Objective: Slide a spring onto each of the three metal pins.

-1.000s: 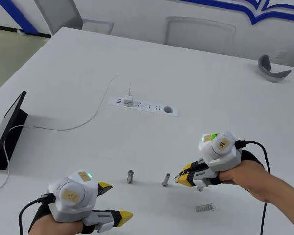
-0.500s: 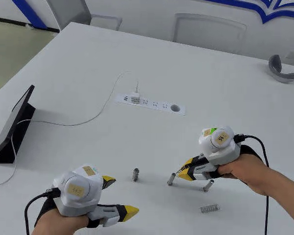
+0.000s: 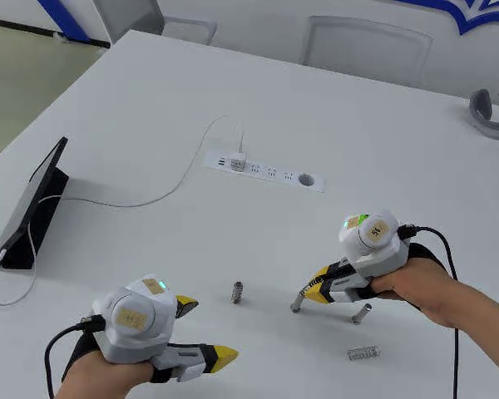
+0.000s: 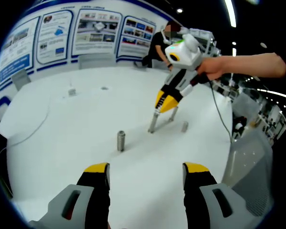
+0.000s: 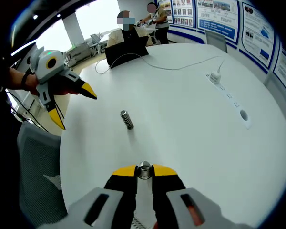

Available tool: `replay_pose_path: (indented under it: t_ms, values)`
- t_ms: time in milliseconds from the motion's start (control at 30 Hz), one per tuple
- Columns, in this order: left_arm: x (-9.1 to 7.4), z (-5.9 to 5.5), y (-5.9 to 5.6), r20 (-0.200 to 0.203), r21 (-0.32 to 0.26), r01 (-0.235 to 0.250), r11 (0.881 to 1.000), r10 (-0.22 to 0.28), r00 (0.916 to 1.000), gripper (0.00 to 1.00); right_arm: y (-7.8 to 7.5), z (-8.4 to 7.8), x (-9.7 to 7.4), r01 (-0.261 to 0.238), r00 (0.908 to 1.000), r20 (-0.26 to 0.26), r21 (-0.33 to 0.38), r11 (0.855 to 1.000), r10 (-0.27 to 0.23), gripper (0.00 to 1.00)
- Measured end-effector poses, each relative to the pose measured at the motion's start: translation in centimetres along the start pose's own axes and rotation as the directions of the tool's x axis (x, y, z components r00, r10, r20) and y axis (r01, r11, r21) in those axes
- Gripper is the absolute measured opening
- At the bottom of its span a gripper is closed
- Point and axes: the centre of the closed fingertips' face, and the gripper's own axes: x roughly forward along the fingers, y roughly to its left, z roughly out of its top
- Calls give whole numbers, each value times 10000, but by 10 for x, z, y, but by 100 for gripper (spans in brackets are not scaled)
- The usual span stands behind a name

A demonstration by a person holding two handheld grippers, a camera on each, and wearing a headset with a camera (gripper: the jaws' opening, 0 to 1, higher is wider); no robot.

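My right gripper (image 3: 314,293) is shut on the top of a metal pin (image 3: 297,304), which leans with its foot on the white table (image 3: 150,125). That pin's end (image 5: 144,170) shows between the shut jaws of my right gripper (image 5: 144,171). To its left stands a second pin (image 3: 237,292) with a spring on it, upright. A third, bare pin (image 3: 362,313) lies right of the held one, with a loose spring (image 3: 363,353) in front of it. My left gripper (image 3: 206,331) hovers open at the near left, nothing between its jaws. The sprung pin (image 4: 120,141) stands ahead of it.
A white power strip (image 3: 266,172) with a plug and cable lies mid-table. A dark tablet on a stand (image 3: 32,208) is at the left edge. A grey curved object (image 3: 489,115) rests far right. Chairs stand beyond the far edge.
My right gripper has come down onto the middle pin and now grips its top, and the pin leans. The left gripper has hardly moved. The head camera has shifted.
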Motion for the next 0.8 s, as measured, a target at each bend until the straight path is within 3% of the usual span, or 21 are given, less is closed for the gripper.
replay_pose_path:
  t_ms: [400, 800]
  values:
    - [1, 1, 1, 25, -75, -5, 10000, 5, 10000, 63, 1, 5, 3, -111, 9999, -30, -56, 9999, 111, 13]
    - [0, 1, 1, 33, -68, 13, 10000, -13, 10000, 63, 4, -1, 12, -121, 9990, -442, -436, 9990, 102, 13]
